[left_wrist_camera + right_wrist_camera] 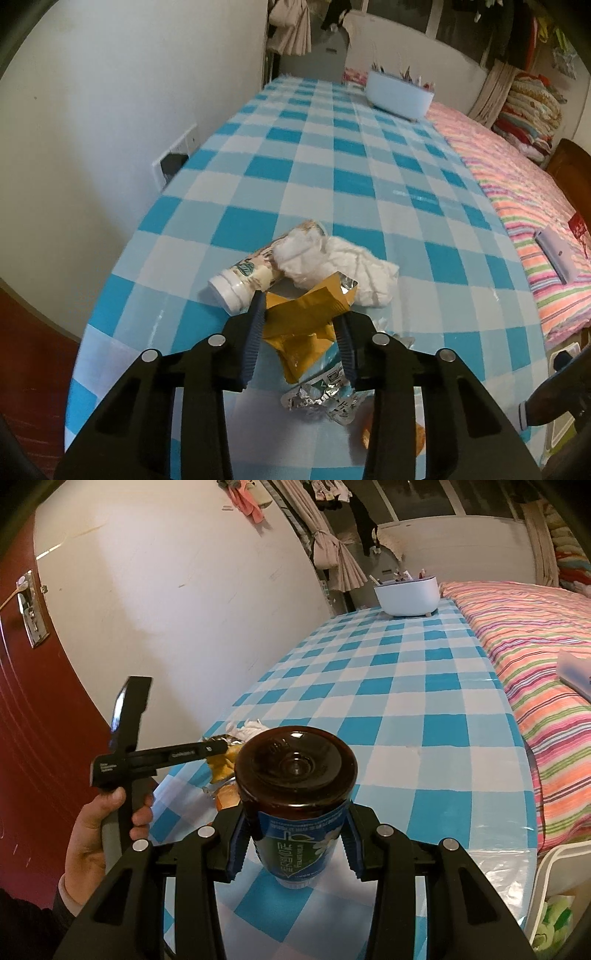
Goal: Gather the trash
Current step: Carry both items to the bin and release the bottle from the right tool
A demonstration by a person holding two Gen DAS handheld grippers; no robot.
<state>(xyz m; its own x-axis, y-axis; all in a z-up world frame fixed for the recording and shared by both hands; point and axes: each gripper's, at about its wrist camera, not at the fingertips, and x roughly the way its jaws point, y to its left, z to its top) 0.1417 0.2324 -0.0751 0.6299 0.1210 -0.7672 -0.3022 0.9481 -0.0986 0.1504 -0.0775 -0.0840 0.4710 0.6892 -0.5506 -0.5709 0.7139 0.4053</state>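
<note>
- Left gripper (301, 314) is down at the near end of the table (369, 177), its pads closed against a crumpled yellow wrapper (303, 317) that sits between them.
- Right gripper (295, 843) is clamped on a brown bottle (295, 775) with a blue label; the bottle's base points toward the far end of the table.
- Just past the yellow wrapper lies a paper cup (247, 273) on its side, its base toward the near left.
- White tissue (332, 262) is bunched against the cup's mouth and spreads to the right of it, touching the wrapper's far edge.
- Nearer than the wrapper lies a silver foil packet (321, 397), partly under the right finger; an orange scrap (369, 435) sits just near of it.
- A hand (99, 823) at the near left grips the left gripper's handle, seen from the right wrist view.
- At the far end of the blue checked table stands a white bin (399, 96) with bits sticking out of its top.
- A bed (517, 192) with a striped cover runs along the table's right side.
</note>
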